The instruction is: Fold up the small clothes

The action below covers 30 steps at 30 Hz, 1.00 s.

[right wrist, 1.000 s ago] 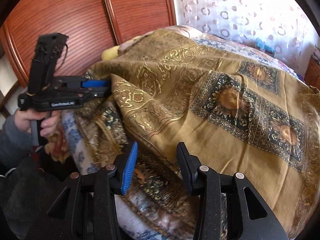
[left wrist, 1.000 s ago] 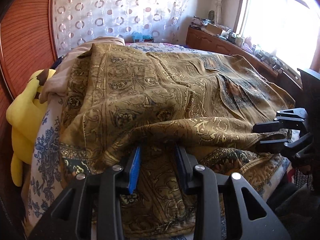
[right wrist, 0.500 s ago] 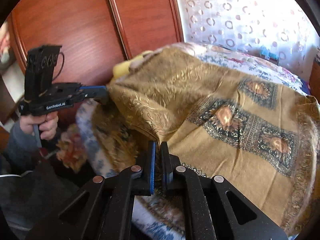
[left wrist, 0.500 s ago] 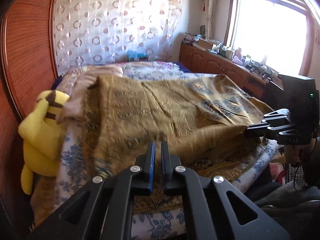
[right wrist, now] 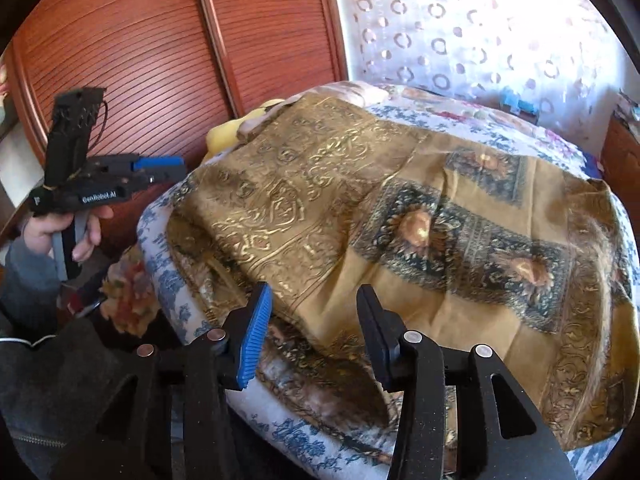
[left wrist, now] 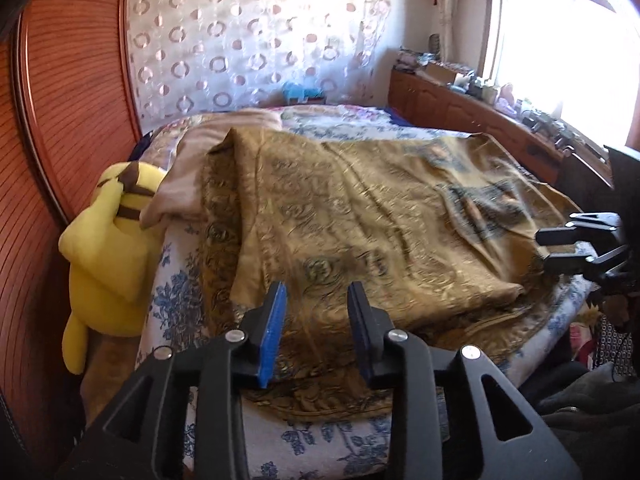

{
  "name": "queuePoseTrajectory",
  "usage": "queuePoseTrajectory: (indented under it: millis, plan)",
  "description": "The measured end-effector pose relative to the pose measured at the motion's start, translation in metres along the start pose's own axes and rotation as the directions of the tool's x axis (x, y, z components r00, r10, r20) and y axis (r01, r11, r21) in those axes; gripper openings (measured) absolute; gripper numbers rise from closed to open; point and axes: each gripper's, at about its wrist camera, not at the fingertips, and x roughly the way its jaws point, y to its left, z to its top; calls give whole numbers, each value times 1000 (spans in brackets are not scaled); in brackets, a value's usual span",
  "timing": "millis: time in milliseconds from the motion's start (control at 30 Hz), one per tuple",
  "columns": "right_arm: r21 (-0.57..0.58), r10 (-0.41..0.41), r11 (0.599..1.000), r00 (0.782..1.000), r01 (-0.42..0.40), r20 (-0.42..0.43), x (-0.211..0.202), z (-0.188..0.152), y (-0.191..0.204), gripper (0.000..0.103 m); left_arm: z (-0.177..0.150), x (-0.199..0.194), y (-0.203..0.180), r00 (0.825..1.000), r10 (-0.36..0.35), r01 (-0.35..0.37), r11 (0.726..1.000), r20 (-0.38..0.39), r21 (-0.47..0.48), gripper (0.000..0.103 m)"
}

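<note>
One gold cloth [left wrist: 360, 216] with swirly prints and dark flower squares lies folded over on one bed [left wrist: 316, 444], filling the middle of both views. Two black grippers with blue ribbed pads are wide apart and hold nothing: the left gripper [left wrist: 316, 300] at 6 o'clock in its view, the right gripper [right wrist: 314, 304] at 6 o'clock in its own. One soft yellow plush [left wrist: 108, 248] sits at 9 o'clock by the ridged wooden wall [left wrist: 76, 92].
</note>
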Motion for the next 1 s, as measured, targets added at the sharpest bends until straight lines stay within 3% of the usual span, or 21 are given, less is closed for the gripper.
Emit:
queuePoseTrajectory:
  millis: [267,533,1000]
  plan:
    - [18,-67,998,998,67,-1,7,-3,-9,55,-5,9,15,999,50,-50,998,-10,-29,36]
    - [21,-153,988,988,152,0,17,-4,-17,70,-7,22,36,996,81,-84,994,-30,-75,37]
    - [43,-258,965,965,260,-55,44,-15,-31,73,-19,44,48,995,70,-78,990,-76,-118,39]
